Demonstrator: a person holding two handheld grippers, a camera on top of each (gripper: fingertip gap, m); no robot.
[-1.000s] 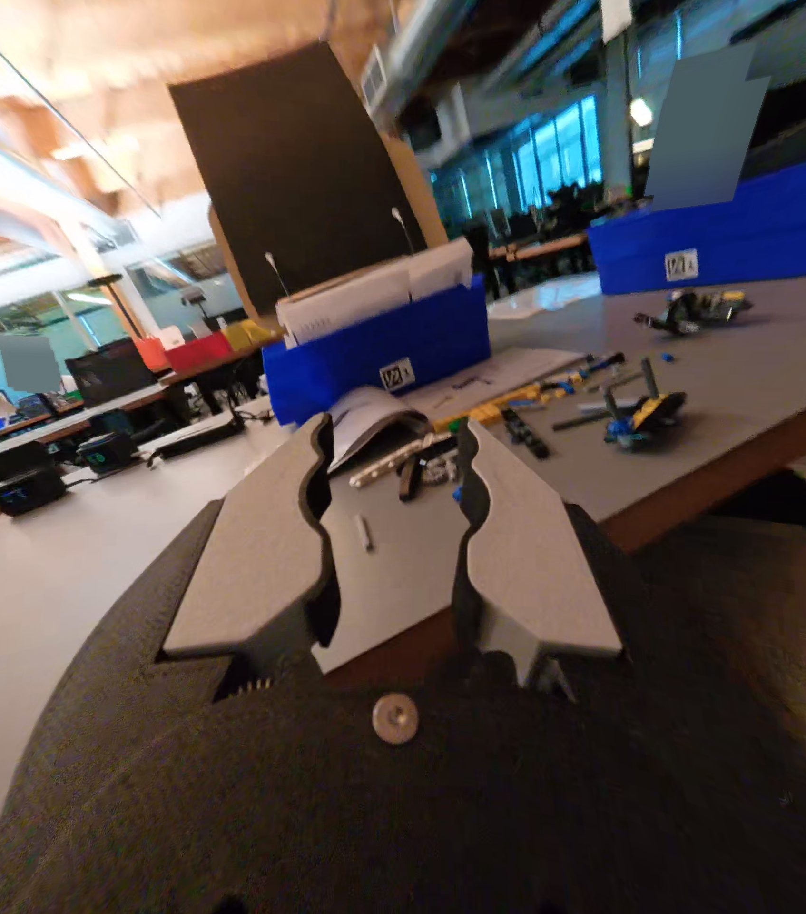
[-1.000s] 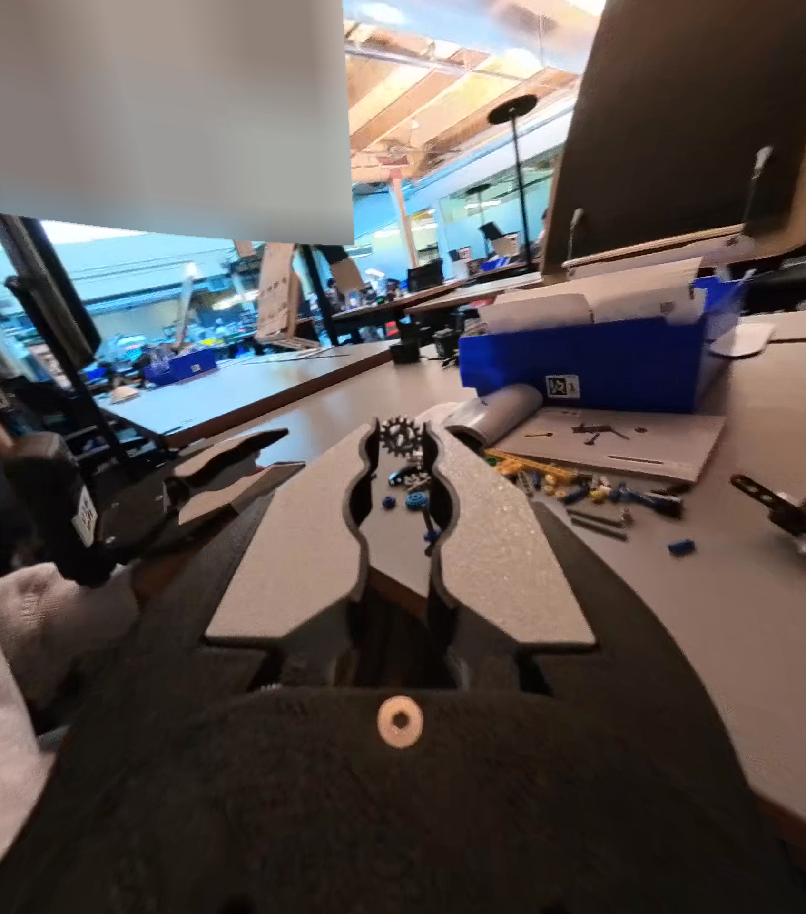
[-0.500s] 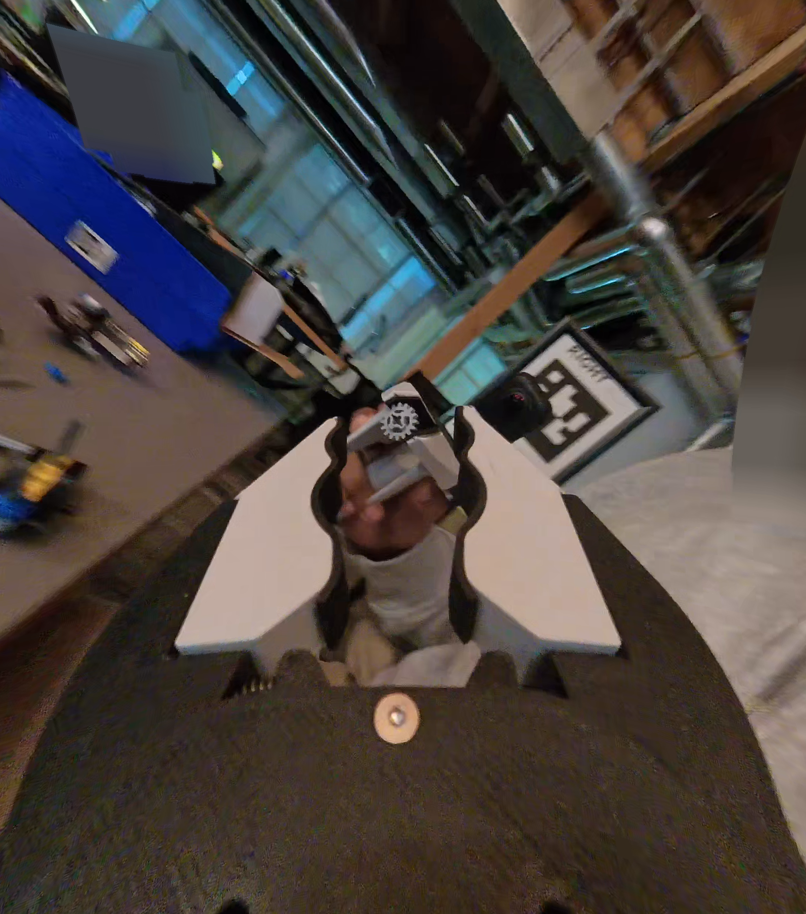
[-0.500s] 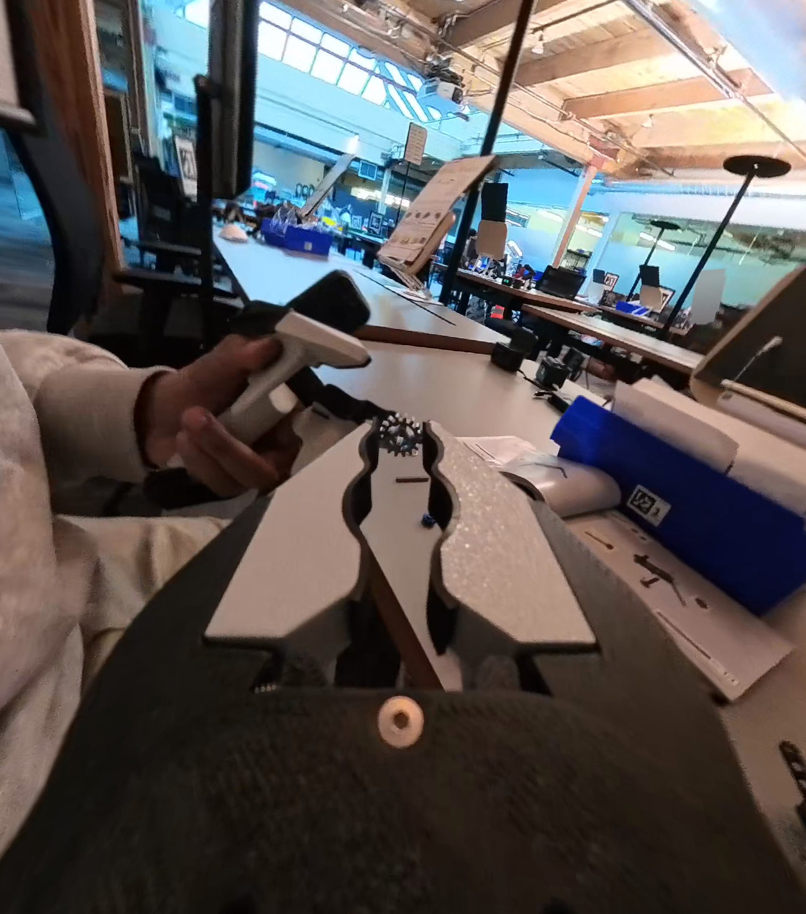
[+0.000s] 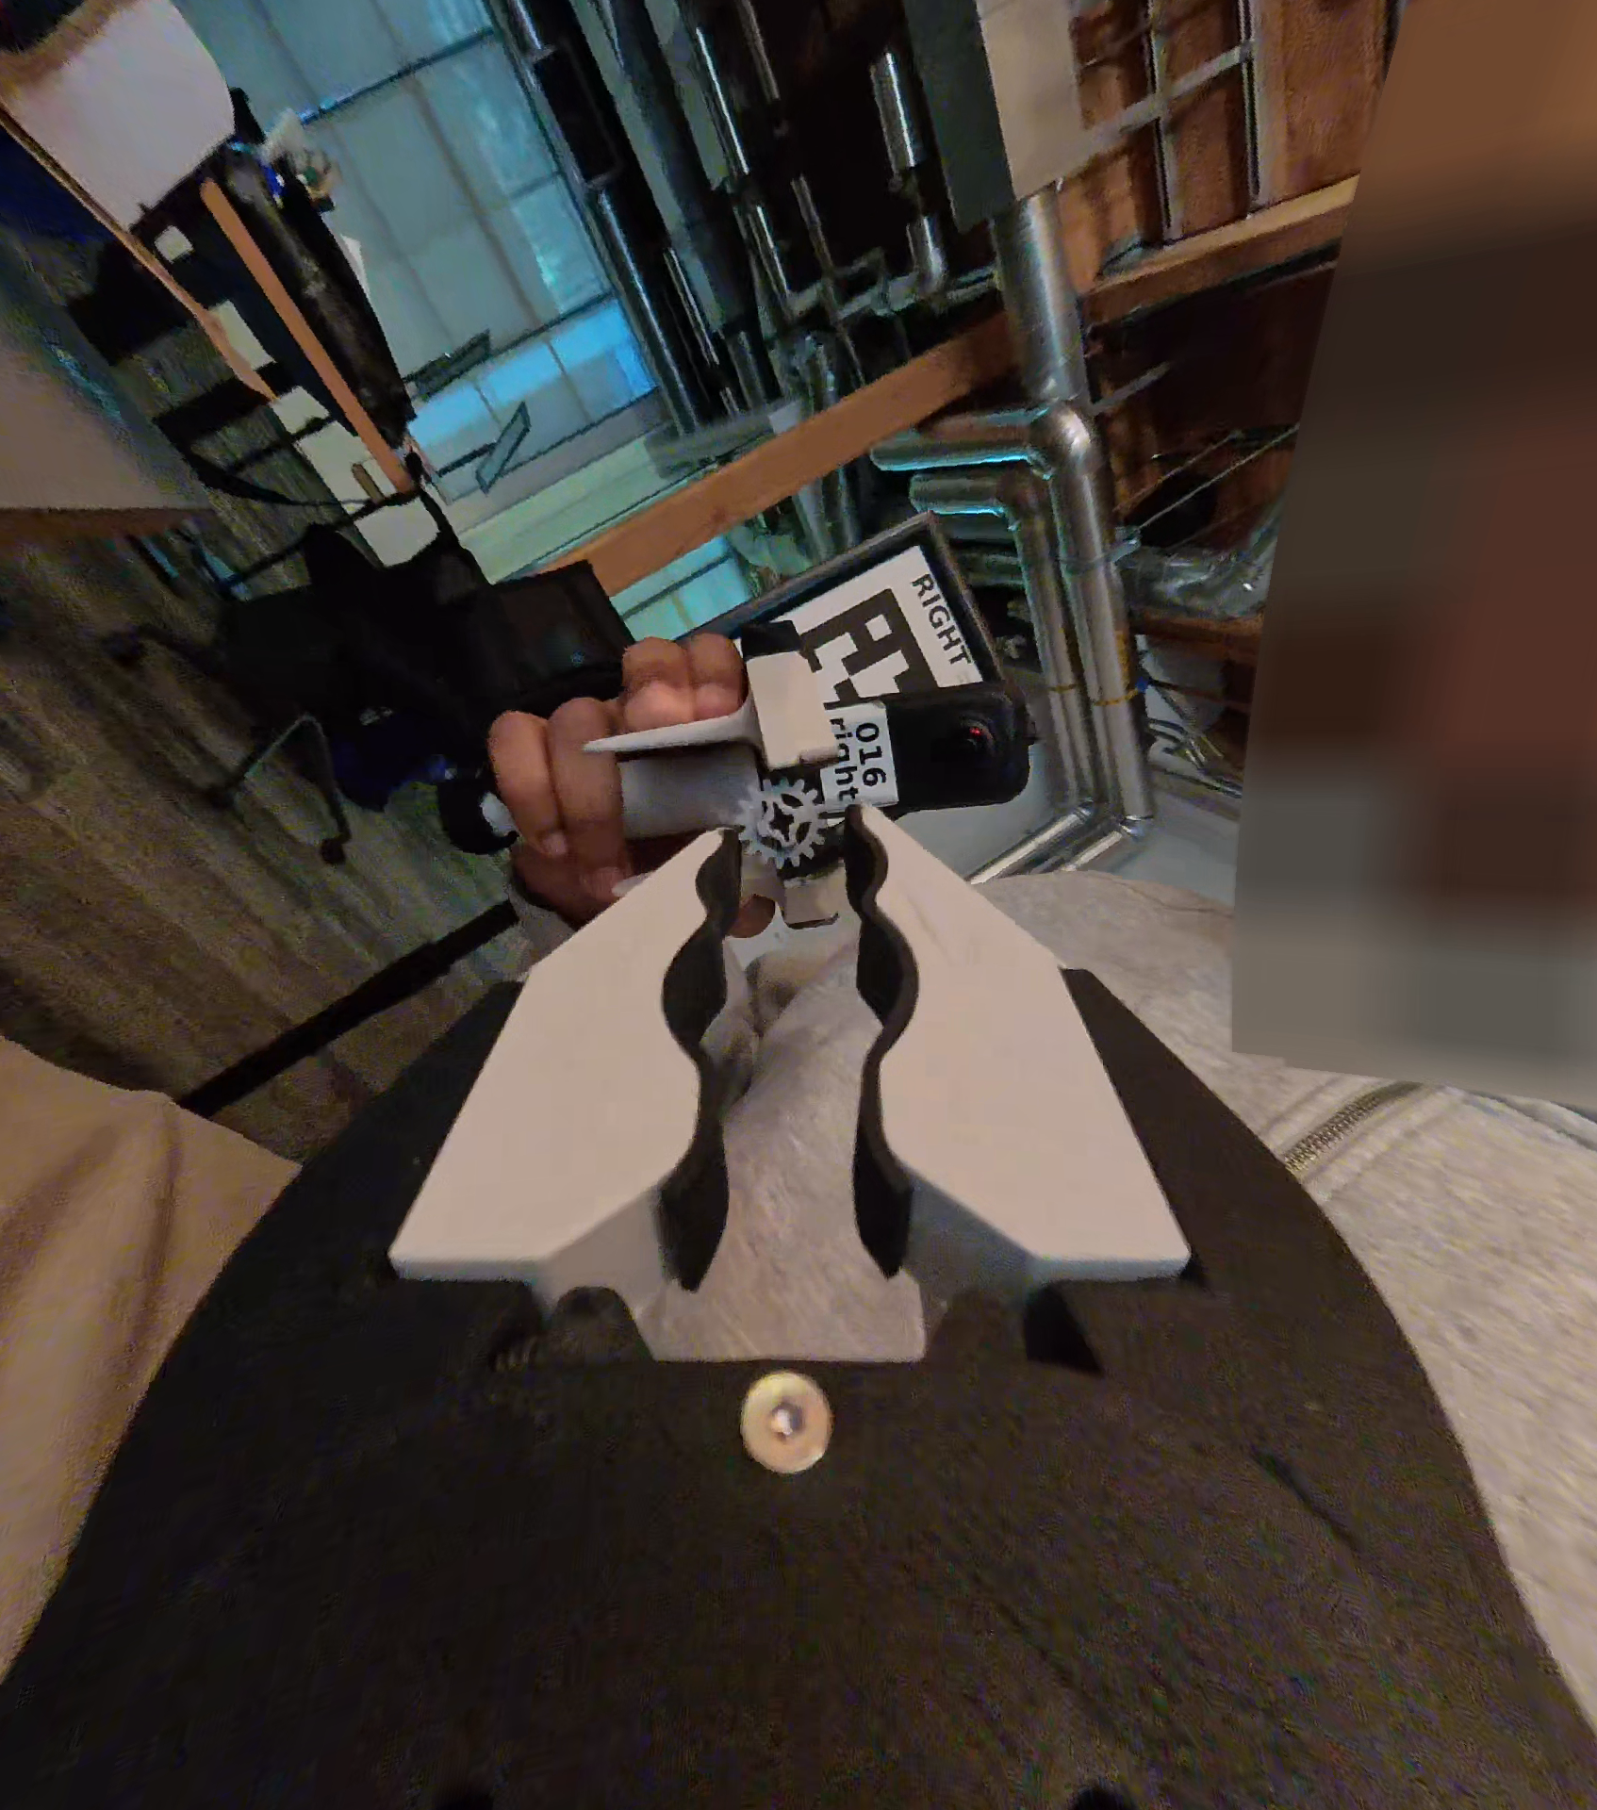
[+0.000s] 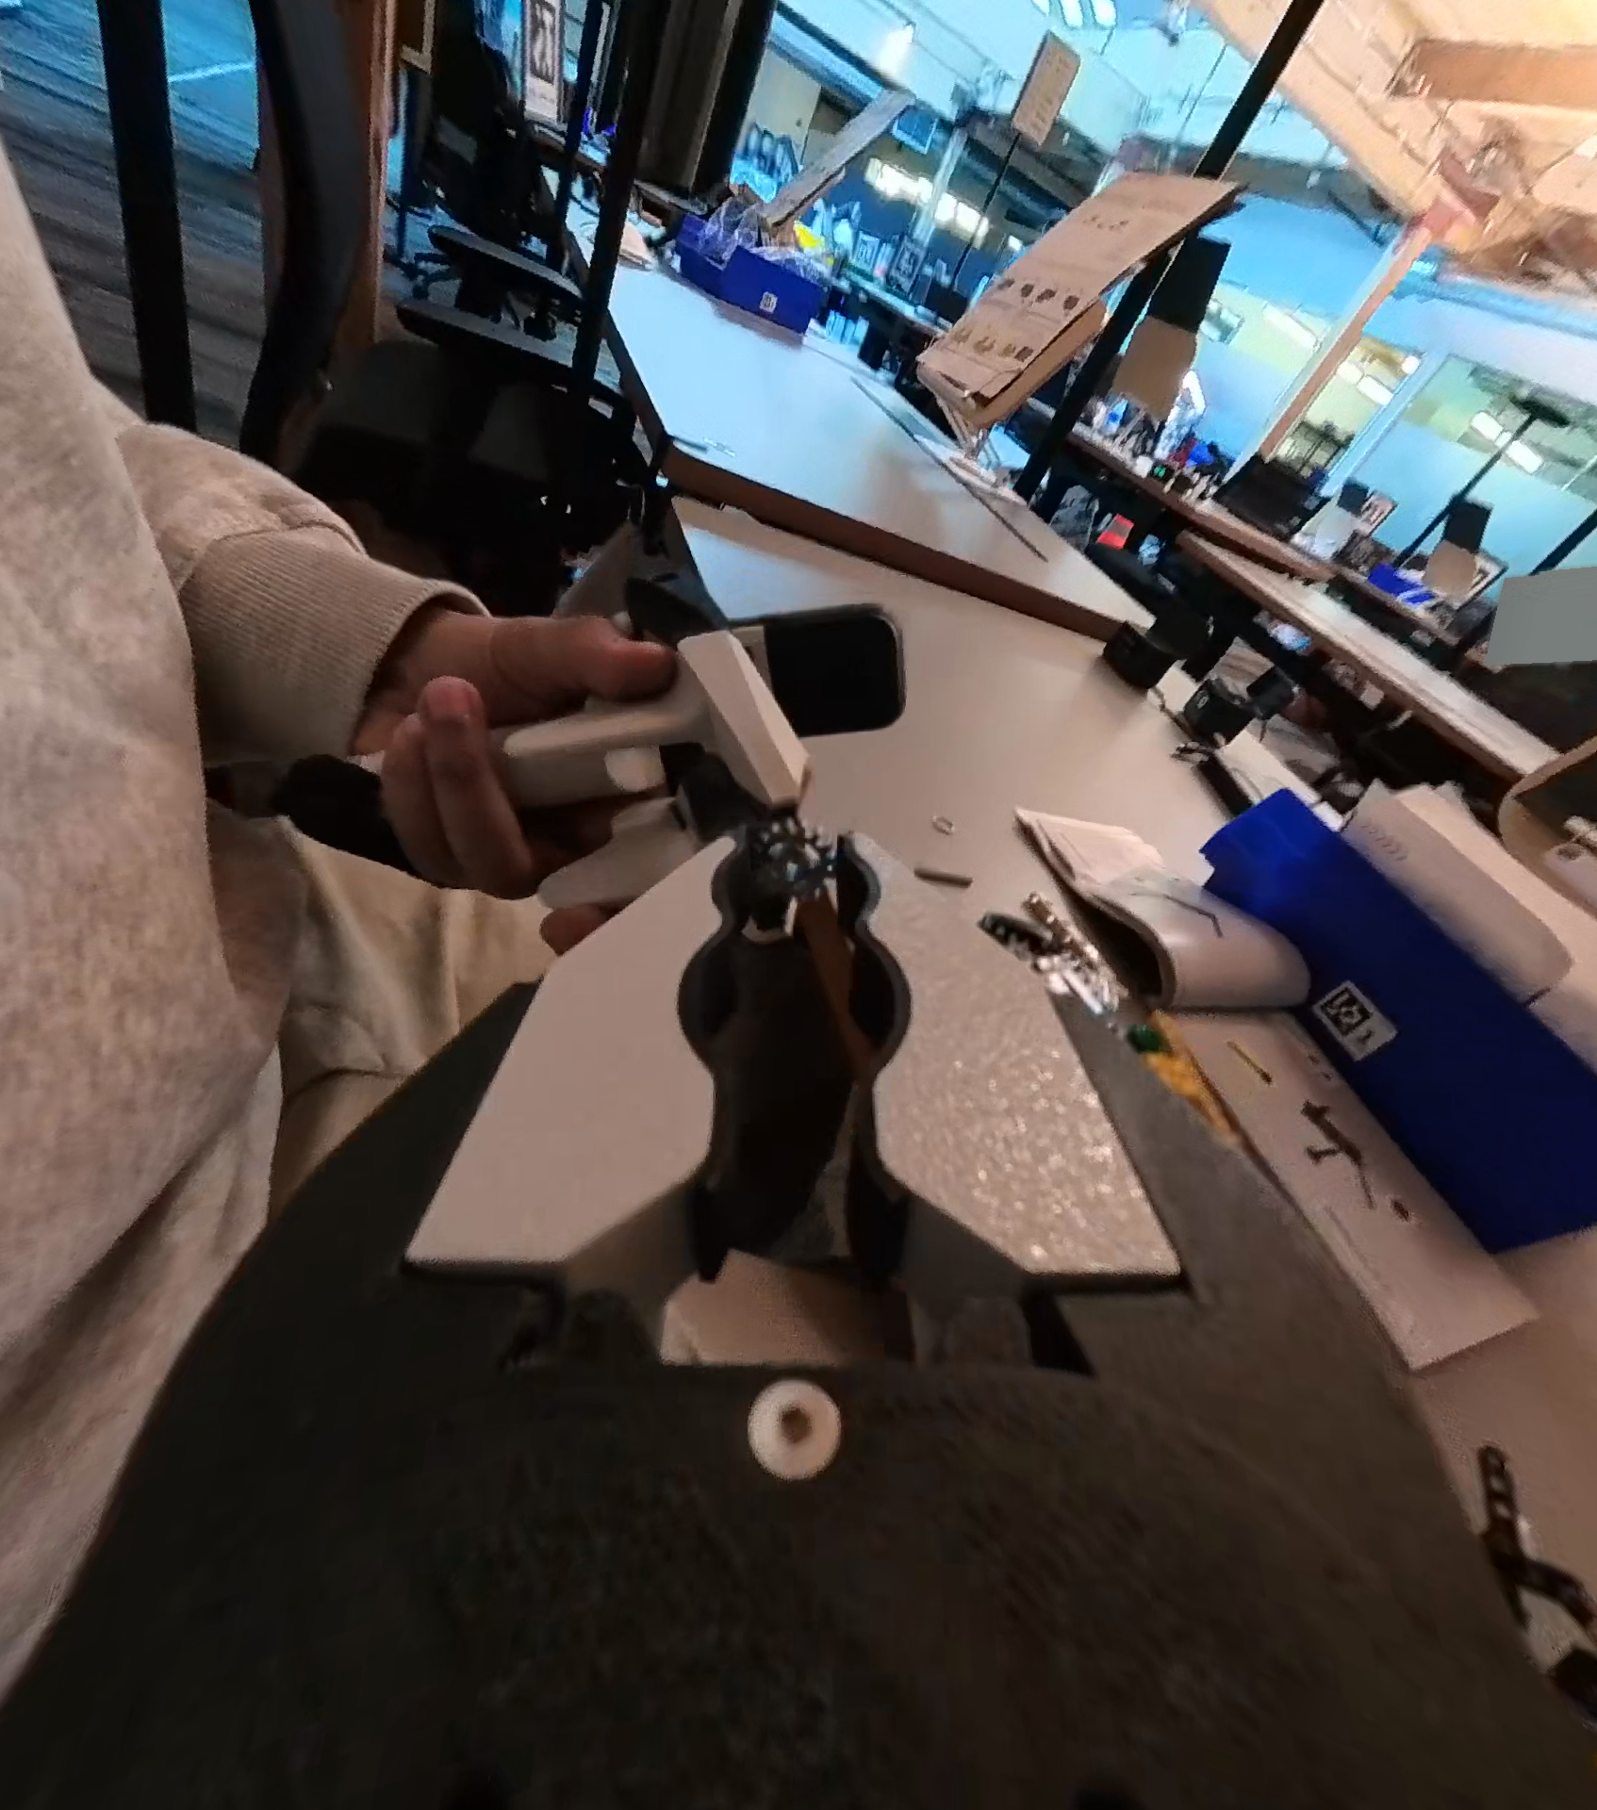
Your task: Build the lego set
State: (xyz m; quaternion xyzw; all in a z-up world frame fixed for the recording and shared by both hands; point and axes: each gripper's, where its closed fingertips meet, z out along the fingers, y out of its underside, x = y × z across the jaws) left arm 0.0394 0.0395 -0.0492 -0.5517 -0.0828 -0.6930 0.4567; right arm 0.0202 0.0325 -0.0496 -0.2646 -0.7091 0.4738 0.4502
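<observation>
A small grey lego gear (image 6: 785, 867) sits pinched between the tips of my right gripper (image 6: 790, 862), which is shut on it and holds it in the air off the table's near edge. My left gripper (image 5: 790, 833) faces the right one head-on. Its jaws stand narrowly apart on either side of the same gear (image 5: 783, 823), with thin slivers of gap showing. In the right wrist view the left gripper (image 6: 755, 823) comes in from the left, held by a hand (image 6: 481, 754). The right gripper's own fingertips (image 5: 799, 896) show just behind the gear.
A grey table (image 6: 971, 686) lies to the right with a blue bin (image 6: 1461, 1028), a curled instruction booklet (image 6: 1196, 940), loose lego pieces (image 6: 1059, 950) and a black beam assembly (image 6: 1510, 1548). The person's grey sweatshirt (image 6: 40, 686) fills the left side. Less than 4 cm separates the two grippers' tips.
Both grippers have swung away from the table to face each other. The left gripper's jaws have narrowed around the gear, which the right gripper has held throughout.
</observation>
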